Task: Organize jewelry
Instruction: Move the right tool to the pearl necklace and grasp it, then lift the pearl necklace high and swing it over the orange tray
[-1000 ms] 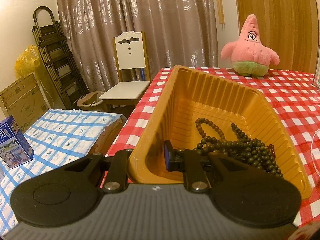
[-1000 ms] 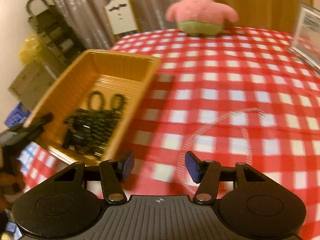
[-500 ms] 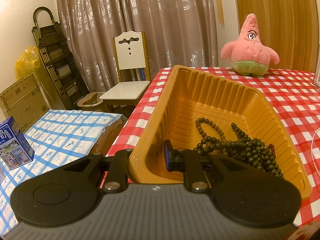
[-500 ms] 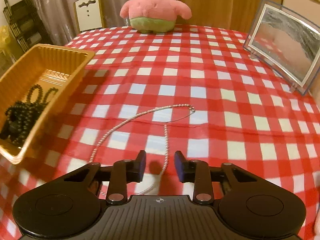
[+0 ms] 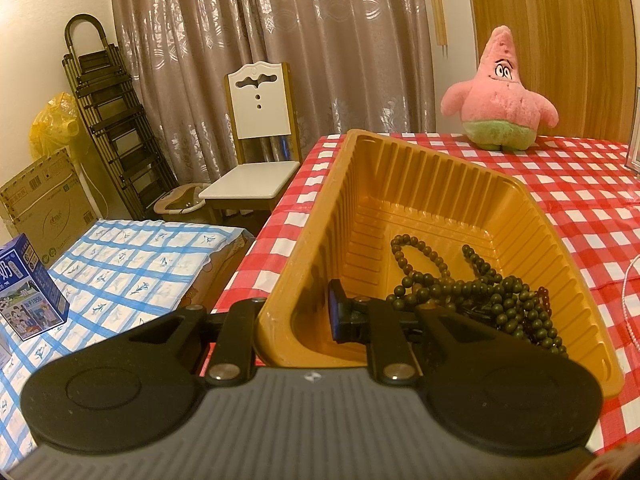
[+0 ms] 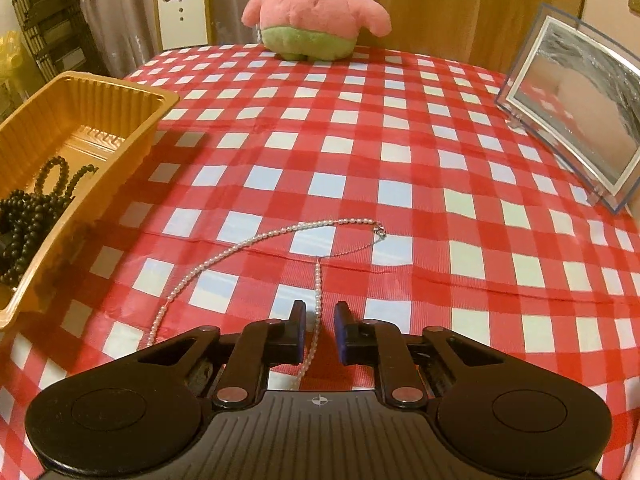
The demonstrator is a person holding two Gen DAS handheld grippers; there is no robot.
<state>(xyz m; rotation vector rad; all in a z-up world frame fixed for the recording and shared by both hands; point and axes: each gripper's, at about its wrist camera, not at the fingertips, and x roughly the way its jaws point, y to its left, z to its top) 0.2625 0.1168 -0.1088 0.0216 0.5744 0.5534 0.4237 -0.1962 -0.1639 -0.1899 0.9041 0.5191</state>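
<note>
The pearl necklace lies on the counter, one strand running straight between our right hand-held gripper's closing jaws — not yet pinched. Our left hand-held gripper clamps the orange tray's wall, the tray off to the left.

A red-and-white checked surface fills the right-wrist frame. At left sits a gold tray. A pearl necklace lies looped across the lower centre. A pink plush star stands at top centre, and a clear picture frame leans at upper right.
</note>
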